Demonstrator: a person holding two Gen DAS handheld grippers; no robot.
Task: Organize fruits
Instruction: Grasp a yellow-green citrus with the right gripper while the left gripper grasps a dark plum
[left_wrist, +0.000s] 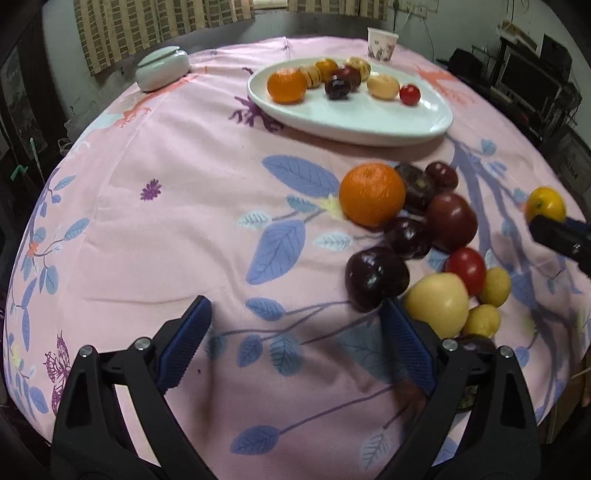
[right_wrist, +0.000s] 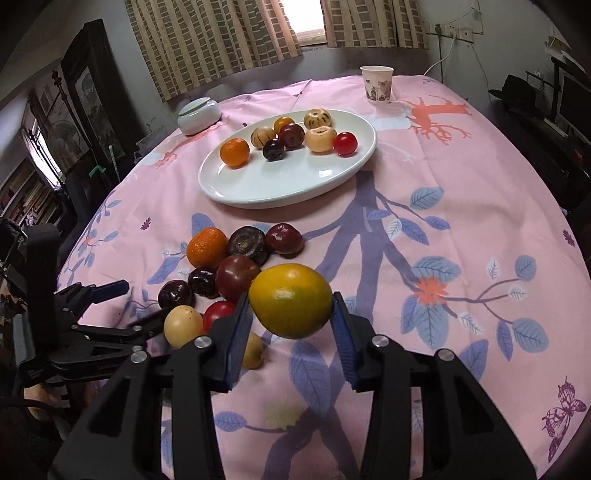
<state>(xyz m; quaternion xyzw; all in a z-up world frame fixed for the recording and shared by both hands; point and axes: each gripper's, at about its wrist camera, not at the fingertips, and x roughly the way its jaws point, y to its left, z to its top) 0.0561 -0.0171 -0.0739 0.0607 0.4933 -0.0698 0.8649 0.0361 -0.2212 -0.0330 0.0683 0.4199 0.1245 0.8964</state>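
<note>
Yellow-orange citrus fruit (right_wrist: 290, 301) is clamped in the right gripper (right_wrist: 291, 306) above the worktop (right_wrist: 461, 229); left gripper (left_wrist: 295, 332) is open, empty.

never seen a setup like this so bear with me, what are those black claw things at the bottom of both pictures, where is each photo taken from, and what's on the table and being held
The black claws are two-finger grippers that a person holds, one in each hand; no robot arm is involved. Each gripper carries a wide-angle camera that looks forward along its fingers, so each picture is one gripper's own view.

In the left hand's view, the left gripper is open over the pink flowered tablecloth, with nothing between its fingers.

In the right hand's view, the right gripper is shut on a yellow-orange citrus fruit.

On the cloth lies a loose pile of fruit. Behind it a white plate already holds several fruits. Farther back stand a paper cup and a small lidded jar.
</note>
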